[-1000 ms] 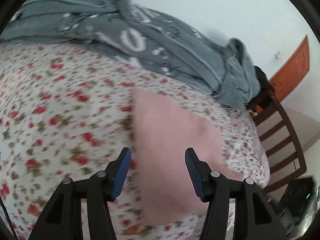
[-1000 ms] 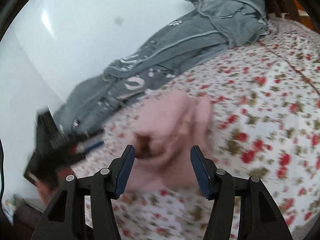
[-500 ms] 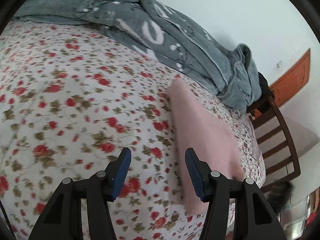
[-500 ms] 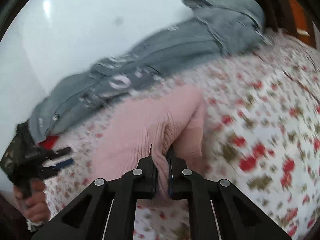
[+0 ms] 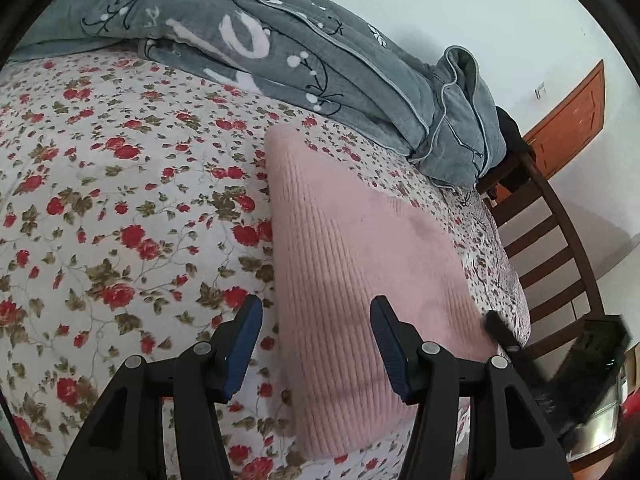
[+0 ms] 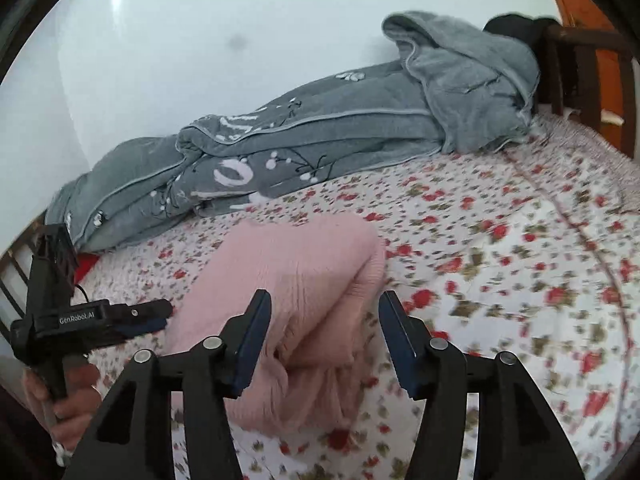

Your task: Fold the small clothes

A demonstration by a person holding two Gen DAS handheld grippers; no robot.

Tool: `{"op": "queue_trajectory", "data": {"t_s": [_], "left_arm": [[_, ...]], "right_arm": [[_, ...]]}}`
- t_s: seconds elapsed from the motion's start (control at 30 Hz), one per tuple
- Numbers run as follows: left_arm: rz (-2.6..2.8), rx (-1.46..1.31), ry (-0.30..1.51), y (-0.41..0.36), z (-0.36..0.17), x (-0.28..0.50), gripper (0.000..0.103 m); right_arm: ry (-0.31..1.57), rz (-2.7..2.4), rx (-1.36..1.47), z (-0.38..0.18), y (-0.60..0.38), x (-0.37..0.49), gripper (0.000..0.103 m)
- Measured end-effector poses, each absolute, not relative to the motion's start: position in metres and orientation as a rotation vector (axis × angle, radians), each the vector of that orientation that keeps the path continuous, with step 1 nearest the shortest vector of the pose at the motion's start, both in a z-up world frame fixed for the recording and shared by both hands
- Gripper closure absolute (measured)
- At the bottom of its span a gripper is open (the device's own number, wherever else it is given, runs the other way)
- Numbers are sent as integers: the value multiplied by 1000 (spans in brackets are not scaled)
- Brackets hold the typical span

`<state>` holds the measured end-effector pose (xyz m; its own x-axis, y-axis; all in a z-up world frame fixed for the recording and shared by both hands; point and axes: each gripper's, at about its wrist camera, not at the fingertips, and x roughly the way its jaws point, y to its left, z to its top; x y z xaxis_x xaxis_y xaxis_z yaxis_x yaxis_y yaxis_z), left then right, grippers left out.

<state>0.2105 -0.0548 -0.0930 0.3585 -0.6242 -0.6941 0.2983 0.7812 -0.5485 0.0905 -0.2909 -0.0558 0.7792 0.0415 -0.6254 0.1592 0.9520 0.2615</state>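
We see the pink sweater (image 5: 360,264) lying folded on the flowery bed sheet (image 5: 120,208), near the gray blanket (image 5: 280,64). Our left claw (image 5: 316,344) is wide open, holding nothing. Only the right view shows the rolled fold of the sweater (image 6: 296,300) and our right claw (image 6: 324,334), also open and empty. The sheet there looks blurry.

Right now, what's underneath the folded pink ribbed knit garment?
The folded pink ribbed knit garment lies on the red-flowered white bedsheet, which shows all around it. Whatever lies directly beneath or within its folds is covered.
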Motion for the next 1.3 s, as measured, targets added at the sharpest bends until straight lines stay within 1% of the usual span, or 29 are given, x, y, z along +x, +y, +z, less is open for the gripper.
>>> {"op": "queue_trajectory", "data": {"t_s": [0.03,0.07,0.1,0.17,0.3,0.4,0.43,0.47,0.5,0.63,0.7,0.77,0.87,1.0,1.07,1.13,1.2,1.27,1.3], "left_arm": [[-611,-355,1044,-54,-93,211,49],[-610,-351,1042,-53,-94,209,49],[-612,-344,1042,-52,-95,208,49],[-616,-320,1041,-51,-97,206,49],[-641,-262,1021,-60,-93,200,49],[-698,-175,991,-75,-89,187,49],[-702,-144,990,-81,-90,184,48],[-696,-111,994,-86,-94,180,44],[-680,-71,1010,-92,-102,177,42],[-701,-75,1063,-87,-116,176,39],[-723,-99,1045,-79,-109,177,39],[-722,-113,1006,-69,-98,179,41],[-705,-164,991,-58,-88,195,42],[-723,-264,1024,-56,-85,225,43],[-722,-290,1044,-61,-88,237,43],[-721,-315,1083,-66,-96,252,43],[-718,-322,1128,-72,-109,263,43],[-731,-339,1168,-78,-125,272,40],[-742,-357,1183,-80,-132,275,39]], "right_arm": [[687,-99,252,-68,-287,96,57],[714,-132,203,-79,-283,103,69],[751,-154,168,-91,-281,107,70],[727,-167,173,-101,-283,100,70],[756,-169,145,-86,-284,100,70],[740,-171,135,-77,-286,100,69],[743,-180,106,-81,-284,101,68],[749,-186,87,-86,-283,101,67],[753,-192,78,-91,-283,102,67],[759,-183,84,-92,-287,100,67],[766,-152,131,-85,-293,100,65],[761,-117,167,-75,-301,100,56],[758,-83,224,-65,-313,108,50],[793,-42,348,-66,-331,133,47],[842,6,417,-74,-337,148,43],[913,57,496,-88,-343,164,43],[952,83,535,-100,-345,175,40],[989,80,532,-112,-344,183,30],[1000,83,533,-116,-344,187,29]]}}
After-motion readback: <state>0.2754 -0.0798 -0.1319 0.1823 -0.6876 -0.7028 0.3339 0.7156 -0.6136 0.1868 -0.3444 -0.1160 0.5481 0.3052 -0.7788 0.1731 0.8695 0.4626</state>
